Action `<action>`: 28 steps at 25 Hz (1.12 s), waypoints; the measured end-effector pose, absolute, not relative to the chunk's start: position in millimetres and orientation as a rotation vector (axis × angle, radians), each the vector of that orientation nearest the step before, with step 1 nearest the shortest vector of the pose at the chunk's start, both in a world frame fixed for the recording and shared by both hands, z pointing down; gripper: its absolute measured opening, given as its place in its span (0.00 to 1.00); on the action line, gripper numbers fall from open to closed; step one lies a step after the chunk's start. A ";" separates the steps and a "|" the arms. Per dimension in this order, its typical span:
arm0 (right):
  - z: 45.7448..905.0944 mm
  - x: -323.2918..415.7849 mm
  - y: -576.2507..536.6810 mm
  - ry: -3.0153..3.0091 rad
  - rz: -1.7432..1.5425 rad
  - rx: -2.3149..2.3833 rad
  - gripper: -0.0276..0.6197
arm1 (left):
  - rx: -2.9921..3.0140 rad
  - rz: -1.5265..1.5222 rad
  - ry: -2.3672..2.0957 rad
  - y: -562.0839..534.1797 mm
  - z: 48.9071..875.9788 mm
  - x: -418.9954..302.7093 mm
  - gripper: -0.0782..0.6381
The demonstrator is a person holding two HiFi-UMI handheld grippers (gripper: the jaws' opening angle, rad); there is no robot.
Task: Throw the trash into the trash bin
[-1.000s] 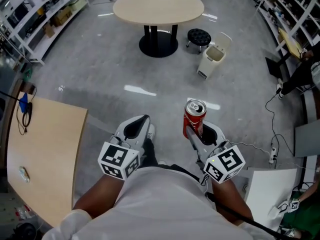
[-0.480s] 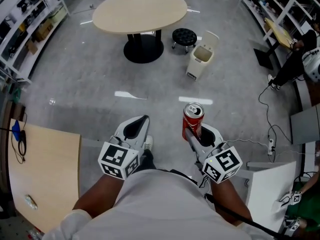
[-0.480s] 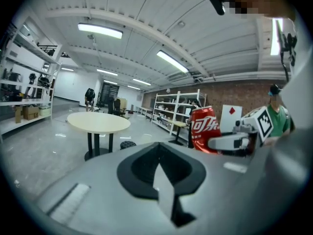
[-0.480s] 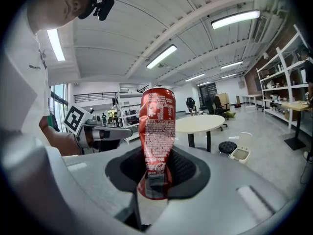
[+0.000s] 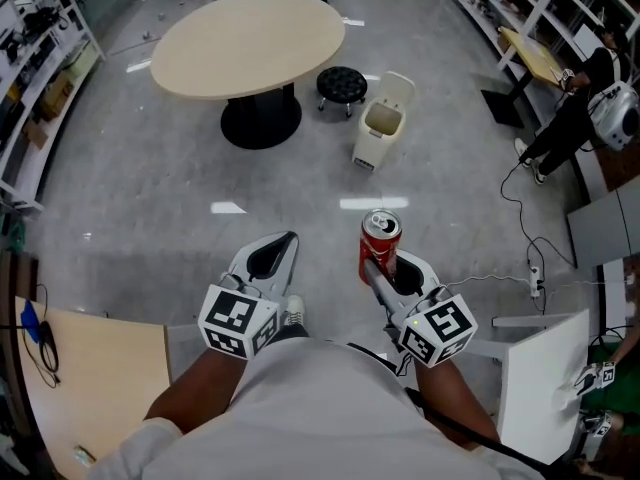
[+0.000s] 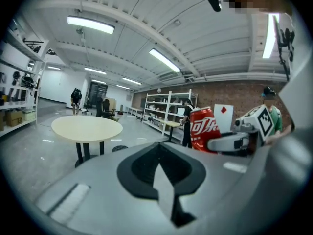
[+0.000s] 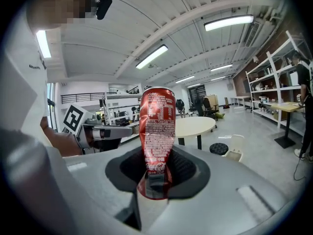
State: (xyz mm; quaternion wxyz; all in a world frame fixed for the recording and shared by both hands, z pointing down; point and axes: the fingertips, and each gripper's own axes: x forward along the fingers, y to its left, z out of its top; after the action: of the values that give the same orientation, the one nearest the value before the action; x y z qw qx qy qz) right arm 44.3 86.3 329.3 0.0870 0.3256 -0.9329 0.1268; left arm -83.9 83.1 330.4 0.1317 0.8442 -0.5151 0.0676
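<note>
A dented red soda can (image 5: 380,240) stands upright between the jaws of my right gripper (image 5: 386,264), which is shut on its lower half. In the right gripper view the can (image 7: 157,126) fills the middle, pinched at its crumpled base. My left gripper (image 5: 271,258) is held level beside it, shut with nothing in it. From the left gripper view the can (image 6: 203,129) shows to the right. The trash bin (image 5: 380,133), cream-white with its lid tipped open, stands on the floor ahead, past the can. It also shows small in the right gripper view (image 7: 234,150).
A round beige table (image 5: 245,43) on a black pedestal and a black stool (image 5: 340,83) stand by the bin. Shelving (image 5: 40,58) lines both sides. A person in black (image 5: 575,118) stands at right. Cables (image 5: 525,268), a wooden tabletop (image 5: 90,388) and a white board (image 5: 540,388) lie close by.
The whole scene has slid: bin, stool and round table moved left in view, the wooden tabletop dropped toward the lower left corner. Both grippers kept their pose, the can still held.
</note>
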 end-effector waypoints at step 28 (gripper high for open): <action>318.6 17.5 -1.1 -2.647 0.371 1.264 0.21 | 2.560 0.146 -1.234 -32.5 332.0 -113.4 0.12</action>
State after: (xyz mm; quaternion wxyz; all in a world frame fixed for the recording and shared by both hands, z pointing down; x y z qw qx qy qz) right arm 17.5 -1.1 318.6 0.0924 0.4256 -0.8915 0.1248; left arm -113.4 -32.5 332.0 0.1473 0.8899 -0.4287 0.0506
